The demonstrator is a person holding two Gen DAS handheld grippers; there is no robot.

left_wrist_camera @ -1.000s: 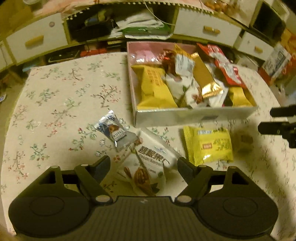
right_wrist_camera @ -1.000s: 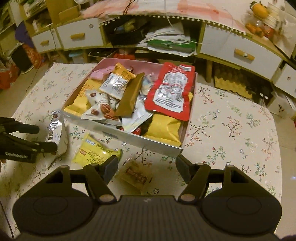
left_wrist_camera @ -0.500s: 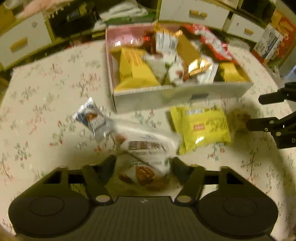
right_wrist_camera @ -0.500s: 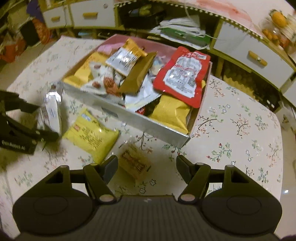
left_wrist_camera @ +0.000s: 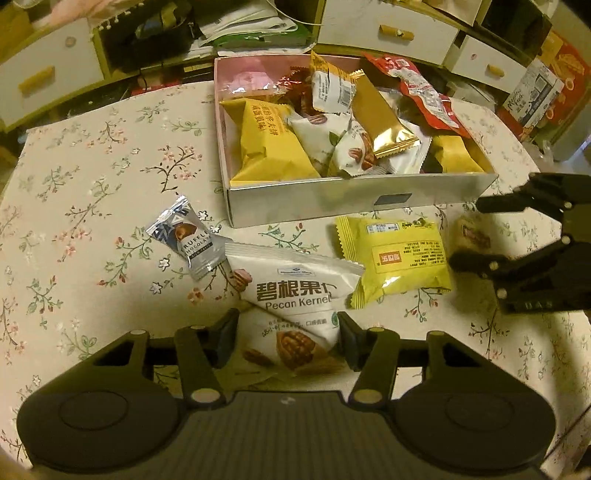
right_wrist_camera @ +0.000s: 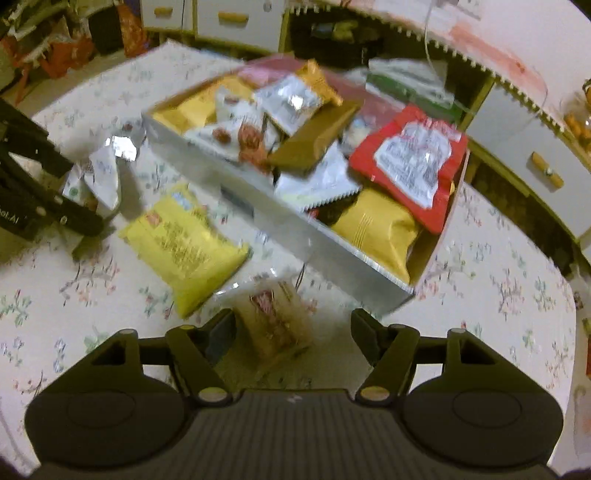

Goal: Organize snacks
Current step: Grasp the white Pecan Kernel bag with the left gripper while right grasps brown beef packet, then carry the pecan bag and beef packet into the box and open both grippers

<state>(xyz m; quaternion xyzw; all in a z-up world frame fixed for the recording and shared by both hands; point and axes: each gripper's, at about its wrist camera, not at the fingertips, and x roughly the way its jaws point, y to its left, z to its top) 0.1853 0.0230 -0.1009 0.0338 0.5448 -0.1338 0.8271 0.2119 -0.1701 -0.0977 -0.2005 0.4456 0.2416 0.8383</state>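
Note:
My left gripper is closing; its pads press on both sides of a white pecan kernel packet, down on the flowered tablecloth. A silver truffle chocolate lies to its left and a yellow packet to its right. Behind them stands a silver box piled with snack packets. My right gripper is open and points down over a small tan packet, which lies between its fingers, nearer the left one, untouched. In the blurred right wrist view the left gripper shows at the left edge.
The box holds yellow, gold, white and red packets heaped above its rim. Drawers and a cluttered shelf stand beyond the table's far edge. A printed carton sits at the far right. Bare cloth lies left of the box.
The left jaws have narrowed onto the pecan packet, which now stands tilted up between them. The right gripper has sunk and rolled, with the small tan packet now between its fingers.

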